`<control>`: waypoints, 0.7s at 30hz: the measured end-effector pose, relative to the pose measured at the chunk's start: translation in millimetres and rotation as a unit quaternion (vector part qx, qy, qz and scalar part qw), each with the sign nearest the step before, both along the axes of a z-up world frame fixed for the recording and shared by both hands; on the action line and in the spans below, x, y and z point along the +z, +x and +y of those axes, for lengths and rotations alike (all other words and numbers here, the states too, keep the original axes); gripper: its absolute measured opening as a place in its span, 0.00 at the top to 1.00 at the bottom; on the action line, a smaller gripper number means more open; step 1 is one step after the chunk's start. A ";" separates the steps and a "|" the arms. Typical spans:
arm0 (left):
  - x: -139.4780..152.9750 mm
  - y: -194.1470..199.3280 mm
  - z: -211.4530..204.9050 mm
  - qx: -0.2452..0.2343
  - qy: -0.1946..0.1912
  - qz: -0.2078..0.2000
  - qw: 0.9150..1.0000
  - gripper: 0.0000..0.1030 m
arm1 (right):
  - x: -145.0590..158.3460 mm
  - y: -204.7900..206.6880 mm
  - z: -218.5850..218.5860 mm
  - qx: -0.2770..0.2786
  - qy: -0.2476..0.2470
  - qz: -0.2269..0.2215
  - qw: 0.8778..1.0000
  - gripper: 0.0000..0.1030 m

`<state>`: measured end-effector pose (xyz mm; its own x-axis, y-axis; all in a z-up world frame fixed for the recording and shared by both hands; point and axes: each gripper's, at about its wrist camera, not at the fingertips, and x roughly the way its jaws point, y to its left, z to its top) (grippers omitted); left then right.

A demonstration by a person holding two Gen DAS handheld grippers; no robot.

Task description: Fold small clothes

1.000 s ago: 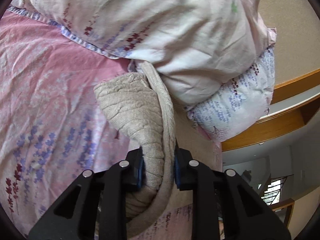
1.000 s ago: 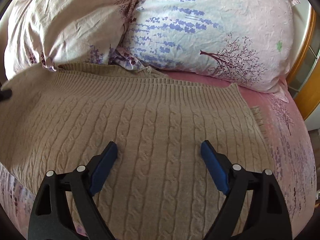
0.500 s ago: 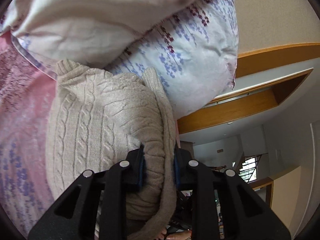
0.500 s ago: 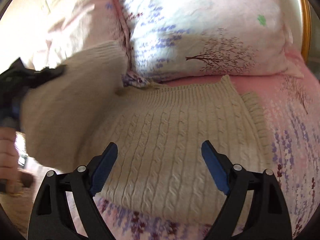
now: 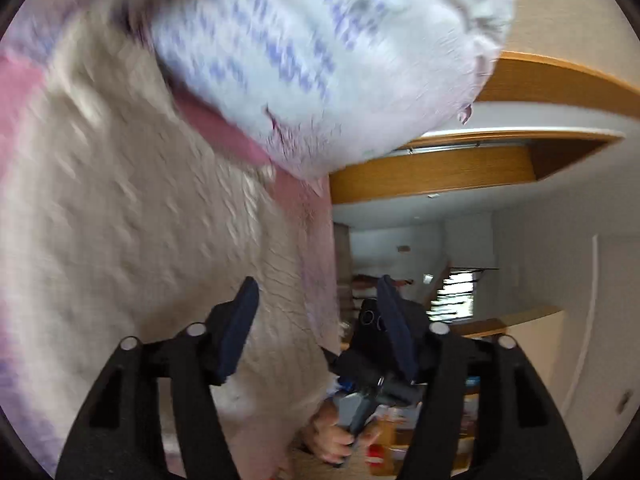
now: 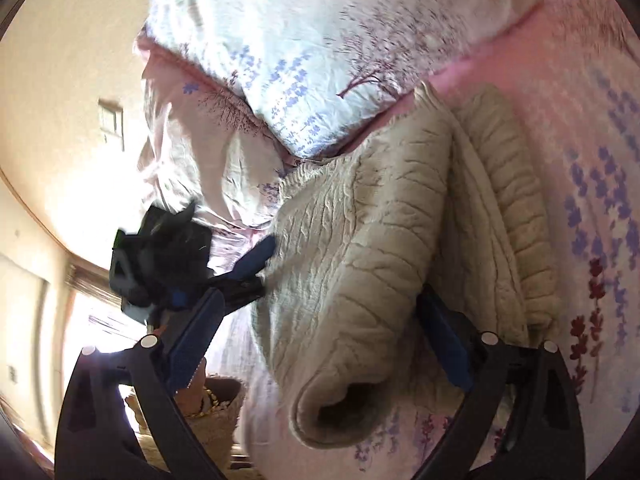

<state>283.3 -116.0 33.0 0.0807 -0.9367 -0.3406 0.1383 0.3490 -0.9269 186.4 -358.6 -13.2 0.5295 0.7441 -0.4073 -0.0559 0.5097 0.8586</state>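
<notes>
Beige cable-knit sweater (image 6: 360,264) lying folded over on the pink flowered bedsheet (image 6: 592,152), just below the 2 pillows (image 6: 280,40). Right gripper (image 6: 324,336) spread wide, jaws just been opening further, pads at 9 and 3 o'clock of the rolled sweater edge; the 3 o'clock pad close against the knit, pressing or not cannot be told, nothing gripped. Open fold of the sweater at 6 o'clock in this view, ribbed hem at 1 o'clock. Left gripper (image 5: 316,328) parted about halfway, jaws just been opening, nothing clamped between them; sweater (image 5: 120,240) blurred, filling 9 to 12 o'clock, its edge passing behind the gap between the pads without pressing on either. Pillow (image 5: 320,48) at 12 o'clock. Seen from the right wrist, left gripper (image 6: 224,280) at 9 o'clock of the sweater, 1 pad just beside the knit.
</notes>
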 end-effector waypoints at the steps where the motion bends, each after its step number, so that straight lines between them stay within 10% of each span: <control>1: 9.6 -3.5 11.3 0.009 0.027 -0.027 0.999 0.32 | -1.3 1.0 -1.9 -0.002 0.009 0.004 1.000 0.05; 5: 27.6 -17.7 37.1 0.030 0.161 -0.099 0.981 0.29 | -4.6 5.4 -10.6 -0.017 0.016 0.017 1.000 0.06; 11: 10.3 -30.9 53.1 0.039 0.272 -0.110 0.955 0.29 | 0.4 21.2 -2.5 -0.043 -0.047 0.027 0.998 0.34; 16: -16.5 -31.1 70.9 0.033 0.300 -0.094 0.949 0.27 | -9.3 32.4 -0.5 -0.062 -0.089 0.039 0.993 0.76; 21: -23.4 -31.0 71.2 0.034 0.299 -0.095 0.949 0.24 | 11.8 28.3 17.1 -0.071 -0.156 -0.008 0.985 0.85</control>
<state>252.3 -44.9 9.5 0.2477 -0.5700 -0.7834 0.2403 0.8195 -0.5203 214.7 -341.5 -1.4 0.6277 0.5014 -0.5955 0.0238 0.7522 0.6585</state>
